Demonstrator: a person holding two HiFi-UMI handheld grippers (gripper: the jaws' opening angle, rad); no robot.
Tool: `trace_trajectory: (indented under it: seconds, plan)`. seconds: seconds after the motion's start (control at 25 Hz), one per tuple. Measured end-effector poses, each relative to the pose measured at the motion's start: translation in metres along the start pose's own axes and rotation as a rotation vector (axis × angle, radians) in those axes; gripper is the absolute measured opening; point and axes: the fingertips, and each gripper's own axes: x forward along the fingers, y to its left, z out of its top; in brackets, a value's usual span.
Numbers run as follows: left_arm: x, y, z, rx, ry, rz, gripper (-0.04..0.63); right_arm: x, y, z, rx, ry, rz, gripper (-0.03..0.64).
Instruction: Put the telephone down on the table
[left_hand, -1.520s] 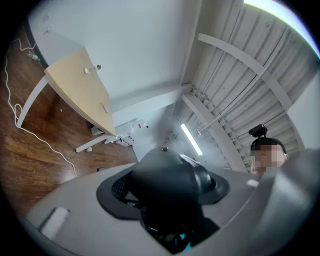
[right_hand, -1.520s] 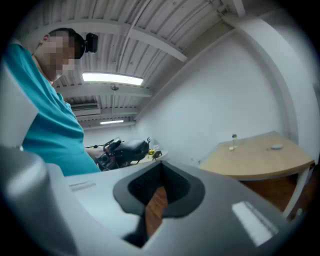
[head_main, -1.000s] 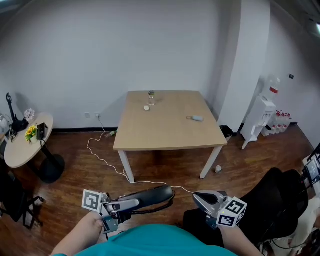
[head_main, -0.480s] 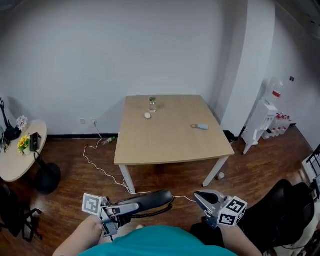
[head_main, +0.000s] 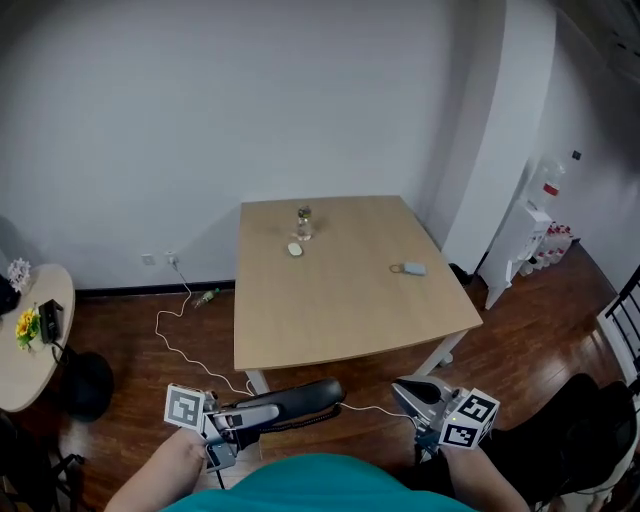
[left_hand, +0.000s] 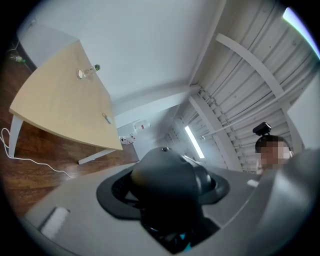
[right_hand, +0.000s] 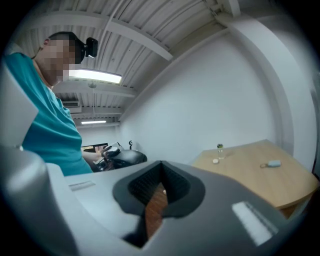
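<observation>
The telephone handset (head_main: 290, 400), black with a silver side, lies level in my left gripper (head_main: 238, 416), which is shut on it low in the head view, well short of the table. In the left gripper view the handset's dark rounded end (left_hand: 167, 180) fills the jaws of the left gripper (left_hand: 167, 205). The light wooden table (head_main: 340, 300) stands ahead by the wall. My right gripper (head_main: 418, 398) hangs beside the handset with its jaws together and nothing in them; in its own view the right gripper (right_hand: 156, 200) shows only a thin slit of floor.
On the table are a small glass bottle (head_main: 302, 222), a white bit (head_main: 295, 249) and a pale blue tag (head_main: 412, 268). A white cable (head_main: 170, 325) trails over the wooden floor. A round side table (head_main: 30, 345) stands left, a white unit (head_main: 525, 240) right.
The table has come closer and shifted a little in the head view. Both grippers keep their hold and places near my body.
</observation>
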Motion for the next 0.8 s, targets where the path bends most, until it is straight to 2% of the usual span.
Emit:
trace_trajectory:
  seconds: [0.2,0.4,0.8]
  plan:
    - [0.01,0.023,0.037,-0.006,-0.02,0.009,0.298,0.022,-0.036,0.001,0.022,0.012,0.002,0.002]
    - [0.041,0.052,0.072,-0.006,-0.033,0.053,0.298,0.039,-0.09,0.011,0.018,0.012,0.048,0.002]
    - [0.116,0.111,0.165,0.006,-0.175,0.129,0.298,0.079,-0.235,0.037,-0.014,0.059,0.158,0.002]
